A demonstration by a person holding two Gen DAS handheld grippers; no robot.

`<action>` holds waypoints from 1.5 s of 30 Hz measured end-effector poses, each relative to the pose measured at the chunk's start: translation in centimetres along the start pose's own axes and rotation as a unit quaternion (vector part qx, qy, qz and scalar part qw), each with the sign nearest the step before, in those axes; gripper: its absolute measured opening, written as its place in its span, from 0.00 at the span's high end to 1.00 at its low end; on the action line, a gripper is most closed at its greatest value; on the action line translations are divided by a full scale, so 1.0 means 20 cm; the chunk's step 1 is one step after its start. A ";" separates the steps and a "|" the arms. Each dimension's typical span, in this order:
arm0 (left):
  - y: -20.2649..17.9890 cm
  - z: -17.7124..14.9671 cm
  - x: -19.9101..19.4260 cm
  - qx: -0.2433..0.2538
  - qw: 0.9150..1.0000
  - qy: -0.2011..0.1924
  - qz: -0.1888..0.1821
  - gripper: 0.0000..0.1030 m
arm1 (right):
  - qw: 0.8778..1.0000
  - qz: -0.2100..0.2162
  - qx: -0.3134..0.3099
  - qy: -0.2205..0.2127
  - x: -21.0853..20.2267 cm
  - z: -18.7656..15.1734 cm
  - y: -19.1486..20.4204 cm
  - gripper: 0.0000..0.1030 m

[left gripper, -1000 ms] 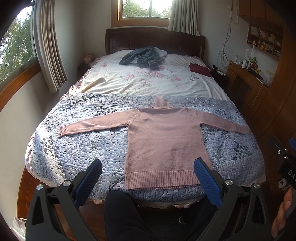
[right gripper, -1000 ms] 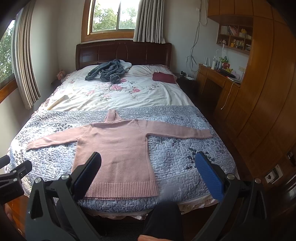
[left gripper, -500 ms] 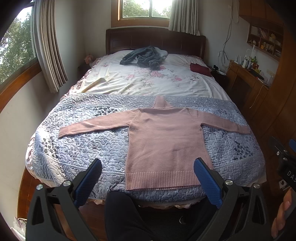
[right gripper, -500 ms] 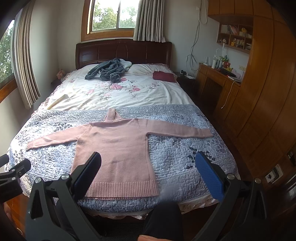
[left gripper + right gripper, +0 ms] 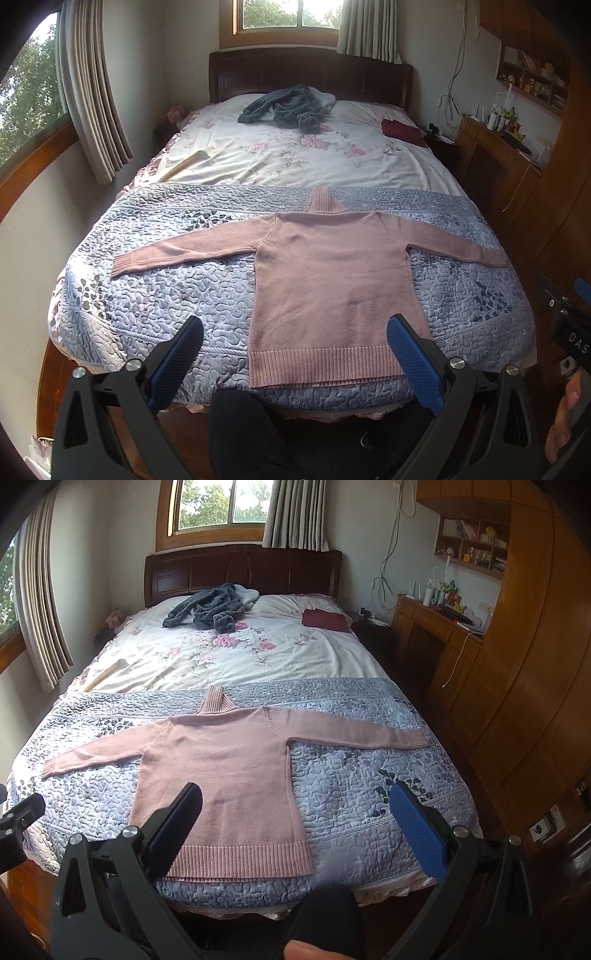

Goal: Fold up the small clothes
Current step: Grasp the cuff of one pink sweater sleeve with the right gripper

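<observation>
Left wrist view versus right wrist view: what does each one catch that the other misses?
Only the left wrist view shows the right gripper's body and a hand at its right edge. Only the right wrist view shows the wooden wardrobe and a wall socket. Both share the pink sweater spread flat, sleeves out, on the grey quilt, the dark garment by the headboard, and open, empty jaws.

the sweater [image 5: 332, 280] lies flat on the quilt [image 5: 177, 291] at the bed's foot, the crumpled garment [image 5: 288, 107] far behind by the headboard [image 5: 310, 74].

A pink turtleneck sweater [image 5: 332, 280] lies flat, sleeves spread wide, on the blue quilt [image 5: 177, 295].
</observation>
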State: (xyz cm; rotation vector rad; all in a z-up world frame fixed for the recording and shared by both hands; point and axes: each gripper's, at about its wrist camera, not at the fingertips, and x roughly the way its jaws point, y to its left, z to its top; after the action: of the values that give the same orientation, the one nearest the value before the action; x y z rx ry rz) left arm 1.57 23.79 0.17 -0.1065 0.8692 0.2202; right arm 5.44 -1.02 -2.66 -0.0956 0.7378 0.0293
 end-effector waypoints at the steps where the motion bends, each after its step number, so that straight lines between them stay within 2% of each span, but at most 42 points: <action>1: 0.00 0.01 0.04 0.001 1.000 -0.002 0.000 0.04 | 1.000 0.010 0.005 -0.001 0.05 0.01 -0.03 0.03; 3: 0.00 0.03 0.11 0.005 1.000 -0.017 -0.023 0.04 | 0.997 0.065 0.022 -0.020 0.17 0.02 -0.12 0.03; 4: 0.00 0.04 0.17 0.011 0.998 -0.025 -0.049 0.04 | 0.995 0.090 0.041 -0.031 0.26 0.02 -0.19 0.03; 6: -0.01 0.06 0.30 0.034 0.995 -0.033 -0.085 0.04 | 0.994 0.081 0.071 -0.005 0.49 0.04 -0.32 0.03; 8: -0.05 0.07 0.46 0.056 0.995 -0.020 -0.080 0.04 | 0.990 0.089 0.105 0.031 0.75 0.05 -0.49 0.03; 10: -0.08 0.08 0.61 0.068 0.995 -0.003 -0.079 0.04 | 0.979 0.097 0.170 0.056 0.99 0.05 -0.70 0.04; 11: -0.10 0.08 0.68 0.071 0.994 0.004 -0.082 0.04 | 0.972 0.098 0.204 0.069 1.11 0.04 -0.81 0.09; 12: -0.11 0.08 0.73 0.073 0.994 0.007 -0.086 0.04 | 0.962 0.101 0.240 0.087 1.24 0.03 -0.92 0.13; 14: -0.14 0.09 0.83 0.073 0.992 0.013 -0.103 0.04 | 0.933 0.122 0.316 0.119 1.47 -0.02 -1.13 0.37; 16: -0.17 0.09 0.92 0.067 0.990 0.021 -0.122 0.04 | 0.904 0.138 0.381 0.138 1.69 -0.08 -1.33 0.43; 18: -0.20 0.09 0.98 0.064 0.989 0.017 -0.134 0.04 | 0.875 0.147 0.439 0.140 1.87 -0.14 -1.50 0.46; 23: -0.28 0.10 1.13 0.051 0.986 0.027 -0.158 0.04 | 0.812 0.177 0.546 0.106 2.22 -0.26 -1.86 0.52; 28: -0.32 0.09 1.32 0.013 0.982 0.078 -0.174 0.04 | 0.770 0.181 0.608 0.067 2.45 -0.32 -2.14 0.63; 31: -0.33 0.08 1.38 -0.013 0.977 0.087 -0.196 0.04 | 0.754 0.163 0.634 0.058 2.56 -0.35 -2.27 0.63; 34: -0.30 0.10 1.46 -0.060 0.964 0.104 -0.235 0.04 | 0.747 0.144 0.645 0.069 2.66 -0.40 -2.34 0.64; 35: -0.30 0.11 1.49 -0.075 0.961 0.108 -0.244 0.04 | 0.749 0.139 0.644 0.073 2.68 -0.41 -2.34 0.69; 39: -0.28 0.12 1.56 -0.109 0.952 0.113 -0.262 0.04 | 0.757 0.135 0.635 0.072 2.75 -0.39 -2.37 0.69; 40: -0.27 0.12 1.58 -0.121 0.948 0.121 -0.269 0.04 | 0.758 0.135 0.634 0.070 2.76 -0.38 -2.37 0.69; 43: -0.21 0.10 1.66 -0.177 0.928 0.153 -0.291 0.04 | 0.761 0.132 0.631 0.067 2.77 -0.37 -2.37 0.69; 45: -0.16 0.08 1.70 -0.205 0.918 0.166 -0.295 0.04 | 0.766 0.131 0.626 0.066 2.78 -0.35 -2.37 0.69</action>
State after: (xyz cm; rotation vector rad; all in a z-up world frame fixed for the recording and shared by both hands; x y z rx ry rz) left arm 24.74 26.01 -24.78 -0.8067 1.0774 -0.1959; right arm 44.77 -49.16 -41.52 1.3132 0.7805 -0.2111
